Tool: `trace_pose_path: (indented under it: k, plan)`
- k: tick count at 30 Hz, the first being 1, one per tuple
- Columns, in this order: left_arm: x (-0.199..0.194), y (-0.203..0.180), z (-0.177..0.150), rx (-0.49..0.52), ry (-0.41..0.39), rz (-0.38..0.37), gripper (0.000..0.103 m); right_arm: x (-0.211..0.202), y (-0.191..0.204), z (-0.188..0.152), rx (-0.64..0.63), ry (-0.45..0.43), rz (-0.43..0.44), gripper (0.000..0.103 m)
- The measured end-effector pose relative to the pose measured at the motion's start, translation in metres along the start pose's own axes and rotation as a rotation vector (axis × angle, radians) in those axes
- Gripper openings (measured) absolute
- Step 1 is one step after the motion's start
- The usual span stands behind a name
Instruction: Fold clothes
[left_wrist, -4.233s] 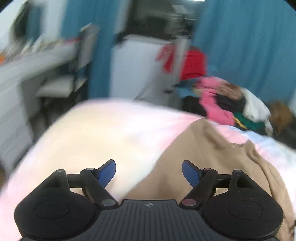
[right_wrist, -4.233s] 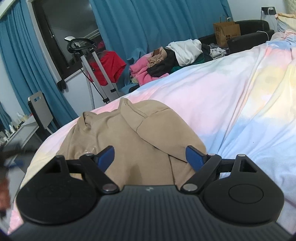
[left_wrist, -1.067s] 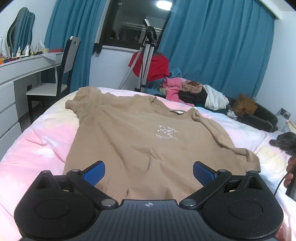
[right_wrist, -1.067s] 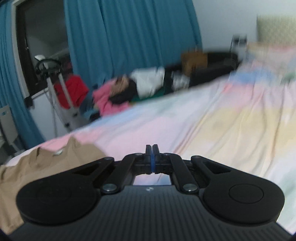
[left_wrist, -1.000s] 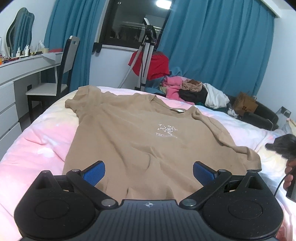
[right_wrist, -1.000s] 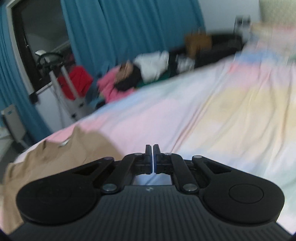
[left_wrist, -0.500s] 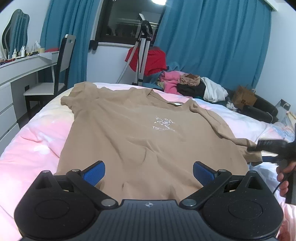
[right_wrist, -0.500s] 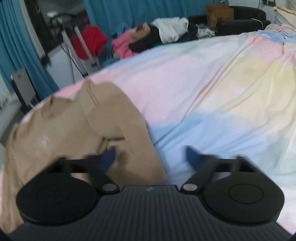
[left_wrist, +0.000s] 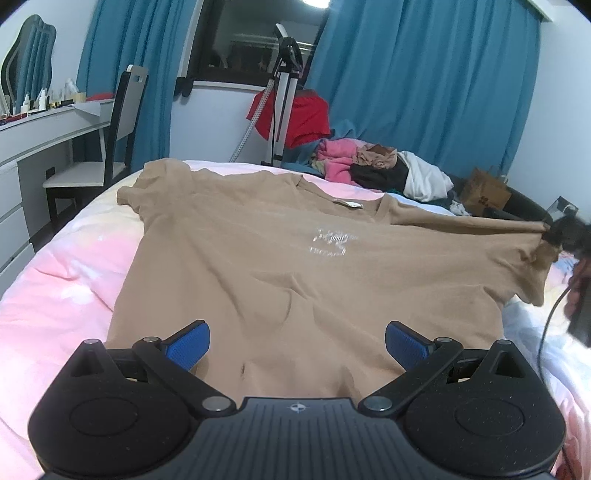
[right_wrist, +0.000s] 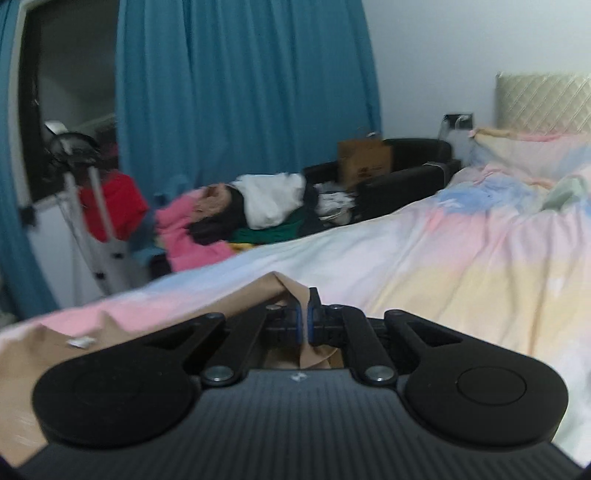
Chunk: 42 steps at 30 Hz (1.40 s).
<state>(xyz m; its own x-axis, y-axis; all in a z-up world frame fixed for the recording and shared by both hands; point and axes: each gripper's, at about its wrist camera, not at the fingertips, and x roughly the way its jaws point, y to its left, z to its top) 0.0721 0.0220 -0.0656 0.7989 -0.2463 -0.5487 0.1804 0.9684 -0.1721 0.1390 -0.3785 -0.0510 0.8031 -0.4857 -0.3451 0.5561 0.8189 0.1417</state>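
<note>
A tan T-shirt (left_wrist: 295, 266) with a pale chest print lies spread front-up on the bed. My left gripper (left_wrist: 297, 341) is open and empty, hovering over the shirt's bottom hem. My right gripper (right_wrist: 303, 319) is shut on the shirt's right sleeve (right_wrist: 291, 291) and holds it lifted off the bed. In the left wrist view that sleeve (left_wrist: 532, 243) is stretched out to the right, pinched by the right gripper (left_wrist: 554, 236) at the frame's edge.
The bed has a pastel pink, blue and yellow cover (left_wrist: 66, 280). A pile of clothes (left_wrist: 373, 166) lies beyond the far edge, by blue curtains and a garment steamer stand (left_wrist: 280, 92). A chair (left_wrist: 107, 147) and white desk stand at left. Pillows (right_wrist: 535, 155) lie at the head.
My right gripper opened over the right sleeve, then shut on it and lifted it, pulling it outward to the right. The left gripper has stayed open over the hem.
</note>
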Motion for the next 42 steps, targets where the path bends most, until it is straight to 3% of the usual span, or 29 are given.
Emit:
trace_pose_path:
  k: [2,4,6,7,18,23,26,28,29,30,37,40,42]
  plan:
    - [0.005,0.0,0.0,0.005,0.005,0.003,0.102,0.017,-0.008,-0.014,0.007,0.054,-0.008,0.013]
    - [0.009,0.001,0.0,0.008,0.011,0.008,0.102,0.037,-0.02,-0.029,0.022,0.13,-0.01,0.036]
    - [0.014,0.001,-0.001,0.004,0.02,0.01,0.102,0.041,-0.032,-0.037,0.09,0.192,0.012,0.07]
    - [0.015,0.002,-0.001,0.002,0.024,0.01,0.102,0.038,-0.035,-0.04,0.133,0.219,0.026,0.074]
    - [0.019,-0.006,-0.008,0.009,0.048,0.001,0.102,0.013,-0.072,-0.069,0.601,0.511,0.179,0.077]
    - [0.016,-0.008,-0.009,0.006,0.044,-0.002,0.102,0.018,-0.072,-0.088,0.733,0.624,0.265,0.076]
    - [0.017,-0.007,-0.009,0.003,0.042,-0.003,0.102,0.02,-0.067,-0.089,0.771,0.597,0.298,0.075]
    - [0.016,-0.006,-0.008,-0.001,0.04,-0.003,0.102,0.025,-0.064,-0.088,0.755,0.586,0.314,0.052]
    - [0.016,-0.006,-0.008,-0.002,0.037,-0.003,0.102,0.024,-0.066,-0.087,0.735,0.583,0.309,0.025]
    - [0.015,-0.005,-0.008,-0.002,0.033,-0.001,0.102,0.024,-0.063,-0.085,0.726,0.574,0.31,0.011]
    - [0.008,-0.003,-0.005,-0.011,0.014,-0.001,0.102,-0.015,-0.065,-0.045,0.671,0.375,0.256,0.004]
    - [0.006,-0.002,-0.005,-0.015,0.015,-0.008,0.102,-0.03,-0.077,-0.048,0.736,0.382,0.212,0.004]
    - [0.005,-0.002,-0.005,-0.012,0.016,-0.008,0.102,-0.023,-0.076,-0.06,0.787,0.439,0.218,0.006]
